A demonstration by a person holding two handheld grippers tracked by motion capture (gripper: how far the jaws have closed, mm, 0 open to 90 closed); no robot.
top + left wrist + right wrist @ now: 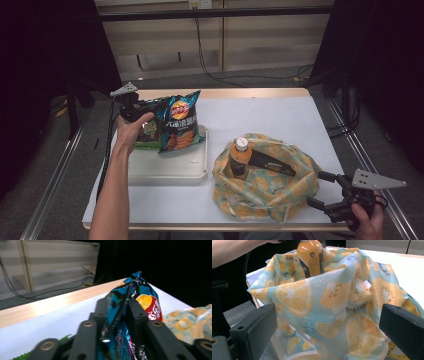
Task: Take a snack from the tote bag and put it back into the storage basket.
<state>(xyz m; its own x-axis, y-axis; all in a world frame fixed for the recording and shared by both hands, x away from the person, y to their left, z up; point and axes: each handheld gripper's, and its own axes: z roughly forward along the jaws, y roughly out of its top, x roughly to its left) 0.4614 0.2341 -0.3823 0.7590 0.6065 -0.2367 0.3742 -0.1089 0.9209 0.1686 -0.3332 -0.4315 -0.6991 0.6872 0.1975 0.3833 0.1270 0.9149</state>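
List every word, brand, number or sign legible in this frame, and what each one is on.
No text here can be quoted with confidence.
Blue chip bag held in the left gripper: red and yellow round logo with large white characters, too blurred to read.
Green bag: print unreadable.
Orange bottle in the fruit-print bag: label text too small.
Fruit-print bag: small script, blurred.
Dark packet: lettering too small.

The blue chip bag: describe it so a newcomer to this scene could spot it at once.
On the white table, find the cream tray at left. Above it the left gripper is clamped on the blue chip bag. Its neighbour, a green bag, lies lower, beside the hand.
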